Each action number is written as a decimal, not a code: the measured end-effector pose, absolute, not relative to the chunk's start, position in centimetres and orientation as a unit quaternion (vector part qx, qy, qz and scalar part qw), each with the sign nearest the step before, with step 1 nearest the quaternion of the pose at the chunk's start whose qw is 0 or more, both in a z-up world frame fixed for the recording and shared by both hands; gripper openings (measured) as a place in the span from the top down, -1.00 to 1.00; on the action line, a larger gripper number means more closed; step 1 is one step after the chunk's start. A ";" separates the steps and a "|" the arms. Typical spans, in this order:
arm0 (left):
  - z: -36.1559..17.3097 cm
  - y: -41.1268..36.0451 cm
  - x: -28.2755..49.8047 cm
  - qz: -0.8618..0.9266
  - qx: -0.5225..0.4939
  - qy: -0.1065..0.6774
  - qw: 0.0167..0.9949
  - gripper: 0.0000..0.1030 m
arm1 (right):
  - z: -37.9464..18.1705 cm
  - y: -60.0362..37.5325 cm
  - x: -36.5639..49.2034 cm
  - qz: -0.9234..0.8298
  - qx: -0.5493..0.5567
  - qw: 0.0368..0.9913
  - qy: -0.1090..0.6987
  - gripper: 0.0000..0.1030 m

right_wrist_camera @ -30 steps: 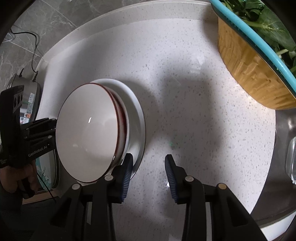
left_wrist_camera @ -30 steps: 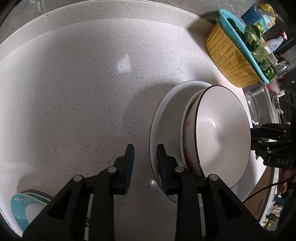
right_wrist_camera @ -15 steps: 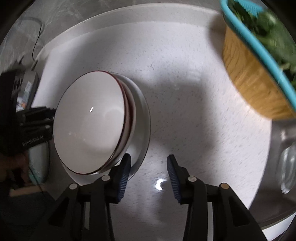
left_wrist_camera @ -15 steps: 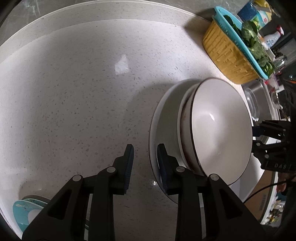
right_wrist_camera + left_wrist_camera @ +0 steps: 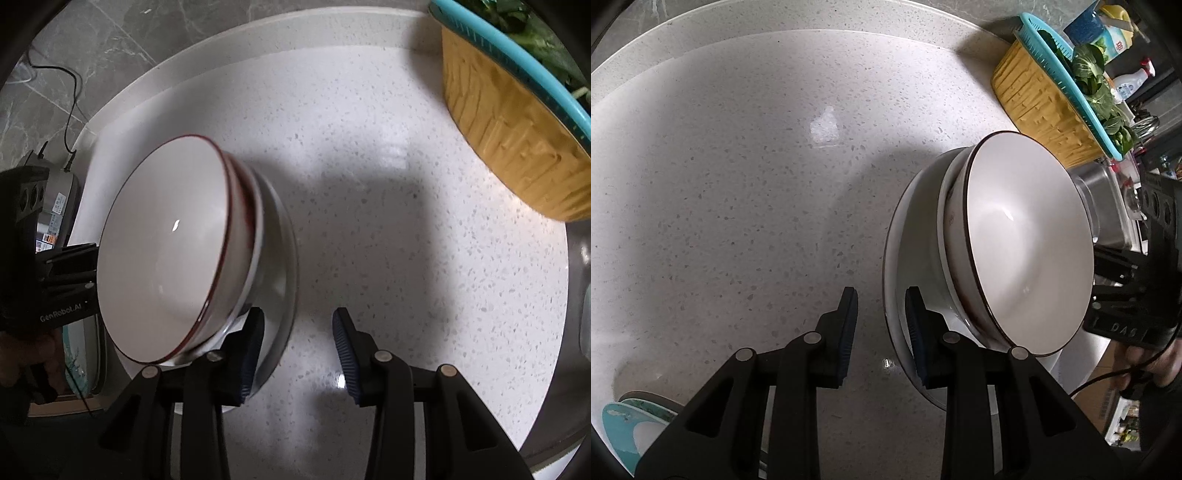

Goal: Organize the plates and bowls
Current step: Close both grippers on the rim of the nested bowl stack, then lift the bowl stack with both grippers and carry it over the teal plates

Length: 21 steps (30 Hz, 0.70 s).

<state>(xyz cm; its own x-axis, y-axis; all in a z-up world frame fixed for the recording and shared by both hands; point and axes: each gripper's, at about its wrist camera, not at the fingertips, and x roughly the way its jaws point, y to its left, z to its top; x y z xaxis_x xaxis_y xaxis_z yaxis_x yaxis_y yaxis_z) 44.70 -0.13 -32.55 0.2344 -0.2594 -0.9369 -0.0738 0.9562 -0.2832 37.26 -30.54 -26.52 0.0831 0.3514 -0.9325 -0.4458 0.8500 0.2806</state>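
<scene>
The left gripper (image 5: 881, 325) pinches the near rim of a white plate (image 5: 908, 236), one finger under the rim and one on top. The right gripper (image 5: 297, 339) grips the opposite rim (image 5: 286, 258) the same way, though its fingers stand noticeably wider. The plate is tilted above the speckled table (image 5: 738, 184), carrying a stack of white bowls (image 5: 1027, 240) with dark red rims nested on it. A yellow basket (image 5: 509, 147) with a teal strainer of greens stands well apart; teal dishes (image 5: 624, 428) lie by the table's edge
</scene>
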 end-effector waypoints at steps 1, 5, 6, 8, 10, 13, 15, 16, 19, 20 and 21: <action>-32.6 -0.2 44.8 -0.062 -0.136 0.615 0.774 0.49 | -26.7 -30.4 36.9 0.274 -0.041 0.738 0.616 0.26; -32.7 -0.4 44.9 -0.065 -0.130 0.609 0.780 0.50 | -27.1 -29.7 35.4 0.290 -0.052 0.741 0.604 0.31; -32.6 -0.5 45.0 -0.066 -0.125 0.609 0.781 0.51 | -27.2 -29.7 35.4 0.289 -0.050 0.740 0.604 0.37; -32.6 -1.0 45.2 -0.066 -0.113 0.610 0.782 0.52 | -27.1 -29.6 35.2 0.284 -0.044 0.742 0.606 0.44; -32.8 -1.5 45.3 -0.068 -0.104 0.613 0.780 0.54 | -26.9 -29.8 35.0 0.279 -0.034 0.742 0.609 0.45; -33.3 -1.7 45.5 -0.066 -0.109 0.617 0.777 0.51 | -27.0 -30.0 36.1 0.265 -0.021 0.743 0.614 0.44; -33.5 -1.8 45.7 -0.063 -0.117 0.617 0.776 0.50 | -26.9 -30.2 36.6 0.261 -0.019 0.745 0.614 0.44; -33.6 -1.8 45.8 -0.062 -0.119 0.618 0.775 0.50 | -26.8 -30.2 36.6 0.260 -0.018 0.746 0.614 0.44; -33.7 -1.9 46.0 -0.063 -0.116 0.617 0.776 0.50 | -26.5 -30.0 36.7 0.256 -0.030 0.751 0.608 0.44; -33.8 -2.0 46.0 -0.063 -0.112 0.617 0.777 0.50 | -26.5 -29.8 36.6 0.259 -0.034 0.750 0.607 0.44; -33.8 -2.1 46.1 -0.064 -0.108 0.616 0.777 0.55 | -26.6 -29.6 36.7 0.264 -0.037 0.749 0.607 0.45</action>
<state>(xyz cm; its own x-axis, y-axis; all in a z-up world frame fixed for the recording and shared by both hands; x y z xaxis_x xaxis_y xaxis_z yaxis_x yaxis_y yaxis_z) 46.11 -2.13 -33.76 0.2322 -0.2326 -0.9445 -0.0348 0.9684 -0.2470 36.66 -29.61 -26.56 0.1248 0.3509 -0.9280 -0.4398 0.8580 0.2653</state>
